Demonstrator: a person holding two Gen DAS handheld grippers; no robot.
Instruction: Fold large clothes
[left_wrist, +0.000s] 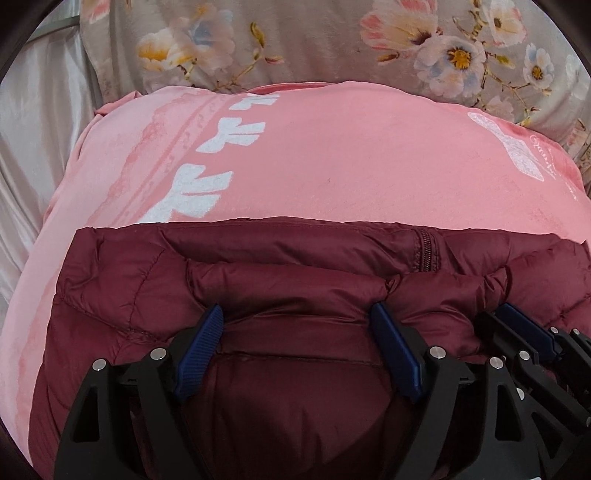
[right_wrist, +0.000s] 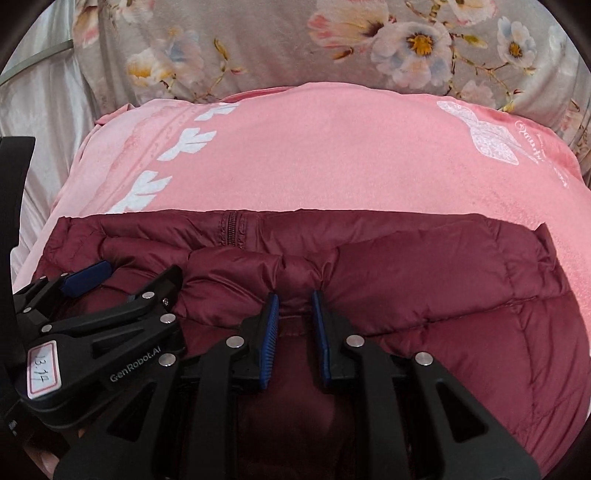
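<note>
A maroon puffer jacket (left_wrist: 295, 280) lies folded on a pink blanket (left_wrist: 332, 155) with white prints, which covers a floral bedsheet (left_wrist: 317, 40). The left gripper (left_wrist: 297, 314) has its jaws spread wide, its blue pads (left_wrist: 201, 347) resting on a puffy fold of the jacket. The right gripper (left_wrist: 524, 328) shows at the lower right edge, just beside it.

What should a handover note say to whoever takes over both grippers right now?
Left gripper: jaws wide, straddling a puffy fold of the maroon down jacket; no grip evident.
Right gripper: jaws narrow, pinching a ridge of the jacket.
Jacket lies on the pink printed cover, zipper near its far edge, floral quilt beyond.
Done: jacket looks partly folded, a bunched roll across it.
Left: finish the fold and flatten; how many folds remain is unclear.
</note>
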